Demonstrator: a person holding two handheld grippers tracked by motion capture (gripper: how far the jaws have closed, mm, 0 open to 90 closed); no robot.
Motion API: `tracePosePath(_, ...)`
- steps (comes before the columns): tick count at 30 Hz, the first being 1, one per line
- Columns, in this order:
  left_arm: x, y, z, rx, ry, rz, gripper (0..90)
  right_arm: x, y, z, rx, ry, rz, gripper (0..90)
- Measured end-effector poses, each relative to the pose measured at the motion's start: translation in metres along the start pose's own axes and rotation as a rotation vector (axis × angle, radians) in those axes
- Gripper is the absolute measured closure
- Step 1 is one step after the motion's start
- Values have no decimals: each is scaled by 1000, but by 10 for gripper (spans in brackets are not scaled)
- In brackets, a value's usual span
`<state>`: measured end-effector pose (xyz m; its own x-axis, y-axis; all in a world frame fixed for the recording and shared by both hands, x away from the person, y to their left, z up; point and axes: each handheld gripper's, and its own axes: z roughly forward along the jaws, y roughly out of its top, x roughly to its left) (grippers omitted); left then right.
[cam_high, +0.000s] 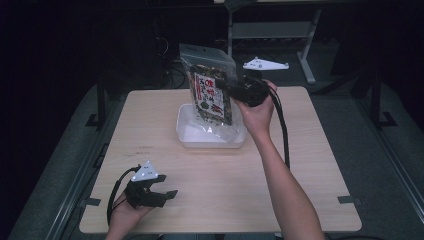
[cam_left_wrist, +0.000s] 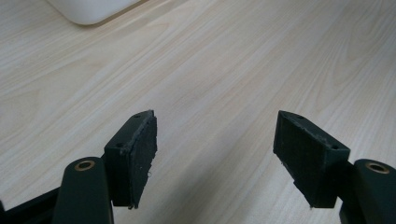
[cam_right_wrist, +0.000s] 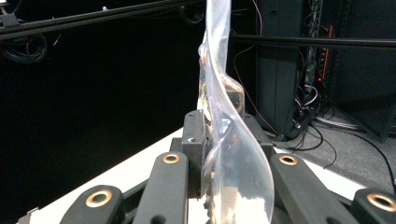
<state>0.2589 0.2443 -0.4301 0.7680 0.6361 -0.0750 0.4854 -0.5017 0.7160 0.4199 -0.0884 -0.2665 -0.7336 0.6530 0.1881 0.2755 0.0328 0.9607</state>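
The snack bag (cam_high: 210, 90) hangs pinched in your right gripper (cam_high: 239, 89), its jaws clamped on the bag's right edge. Its long axis runs roughly upright, tilted a little, with the clear zip top above your jaws and the printed, dark-filled lower part dropping down and to the left of them. The bottom corner sits inside the white tray (cam_high: 187, 135), which lies directly below and slightly left of that gripper; whether it touches the tray floor is hard to tell. In the right gripper view, the bag's film (cam_right_wrist: 229, 140) is thin, glossy and crinkled, twisting as it rises between the closed pads, so it will likely flex rather than hold its shape.

Your left gripper (cam_high: 159, 187) rests low over the pale wood-grain table (cam_high: 300, 165), well apart from the bag, jaws spread wide with nothing between them; its rubbery black pads (cam_left_wrist: 142, 158) face each other. The tray's rounded, smooth corner (cam_left_wrist: 88, 11) lies ahead of it. Your right hand is clearly the nearer one.
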Motion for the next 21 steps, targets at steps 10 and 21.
tracePosePath(10, 1, -1, 0, -2, -6, -9, 287, -7, -3, 38, -40, -30, -27, 751)
tracePosePath(21, 5, -4, -3, -8, -5, -24, 285, -13, -36, 75, 28, -63, -59, 751)
